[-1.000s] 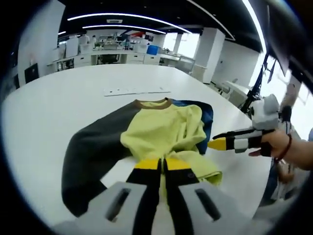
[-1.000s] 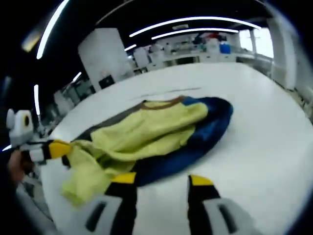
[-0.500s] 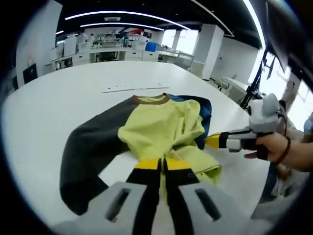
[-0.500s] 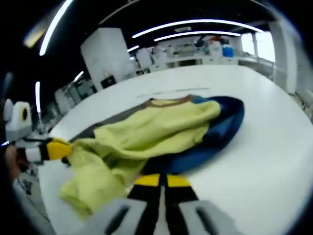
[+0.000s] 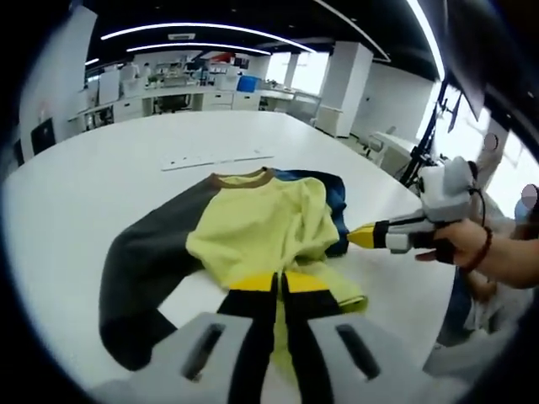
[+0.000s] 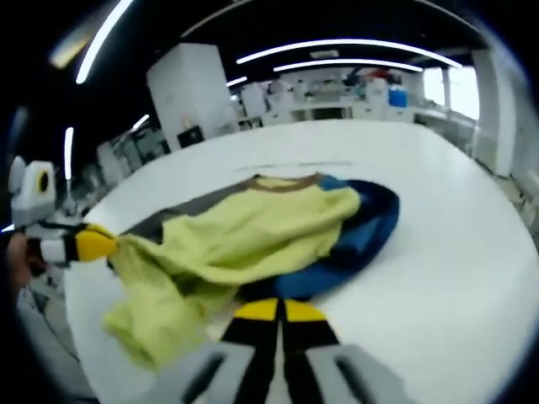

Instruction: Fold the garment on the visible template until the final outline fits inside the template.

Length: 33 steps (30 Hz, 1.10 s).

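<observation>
I've got both grippers, left gripper (image 5: 276, 284) and right gripper (image 6: 280, 311), clamped on the garment's (image 5: 253, 231) near hem, ready to fold it far-ward.

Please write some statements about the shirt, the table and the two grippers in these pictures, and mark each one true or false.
1. The shirt lies on a white table. True.
2. The shirt's front is red. False: it is yellow, with one dark grey sleeve and one blue sleeve.
3. The left gripper is shut on the shirt's yellow cloth. True.
4. The right gripper is wide open. False: it is shut at the shirt's blue edge.
5. The collar is brown. True.
</observation>
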Tool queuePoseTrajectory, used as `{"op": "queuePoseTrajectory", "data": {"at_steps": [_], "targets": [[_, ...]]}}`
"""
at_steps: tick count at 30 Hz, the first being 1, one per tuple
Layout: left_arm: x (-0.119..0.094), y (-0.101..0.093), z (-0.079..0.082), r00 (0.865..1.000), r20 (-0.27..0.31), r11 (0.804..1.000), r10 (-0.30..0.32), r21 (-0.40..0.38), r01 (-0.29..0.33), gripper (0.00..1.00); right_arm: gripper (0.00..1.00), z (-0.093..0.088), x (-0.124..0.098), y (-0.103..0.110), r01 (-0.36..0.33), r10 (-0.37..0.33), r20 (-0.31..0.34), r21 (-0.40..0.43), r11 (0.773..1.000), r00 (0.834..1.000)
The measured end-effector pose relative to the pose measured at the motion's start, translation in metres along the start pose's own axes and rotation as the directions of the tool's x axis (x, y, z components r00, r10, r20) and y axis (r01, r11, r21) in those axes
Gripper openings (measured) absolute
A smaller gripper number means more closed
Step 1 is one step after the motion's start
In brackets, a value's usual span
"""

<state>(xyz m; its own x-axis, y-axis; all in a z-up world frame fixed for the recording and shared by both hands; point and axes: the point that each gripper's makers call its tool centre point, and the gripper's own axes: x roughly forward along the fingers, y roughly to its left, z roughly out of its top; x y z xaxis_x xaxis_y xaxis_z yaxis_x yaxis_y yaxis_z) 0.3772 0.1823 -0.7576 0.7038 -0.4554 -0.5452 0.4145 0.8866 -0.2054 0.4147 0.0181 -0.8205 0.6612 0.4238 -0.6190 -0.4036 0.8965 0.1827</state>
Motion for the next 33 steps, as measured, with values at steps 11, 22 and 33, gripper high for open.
{"op": "queuePoseTrajectory", "data": {"at_steps": [11,22,33], "targets": [[0.002,-0.035,0.001,0.996,-0.034,0.997,-0.076,0.023,0.077,0.0,0.0,-0.005,-0.027,-0.04,0.033,-0.035,-0.054,-0.039,0.999,0.998],[0.01,-0.089,-0.006,0.978,-0.081,0.979,-0.195,0.051,0.199,0.0,0.0,-0.008,-0.041,-0.074,0.09,-0.092,-0.071,-0.039,0.995,0.993],[0.019,-0.14,-0.008,0.947,-0.082,0.95,-0.312,-0.011,0.312,0.0,0.0,-0.008,-0.056,-0.102,0.154,-0.157,-0.088,-0.034,0.987,0.984]]}}
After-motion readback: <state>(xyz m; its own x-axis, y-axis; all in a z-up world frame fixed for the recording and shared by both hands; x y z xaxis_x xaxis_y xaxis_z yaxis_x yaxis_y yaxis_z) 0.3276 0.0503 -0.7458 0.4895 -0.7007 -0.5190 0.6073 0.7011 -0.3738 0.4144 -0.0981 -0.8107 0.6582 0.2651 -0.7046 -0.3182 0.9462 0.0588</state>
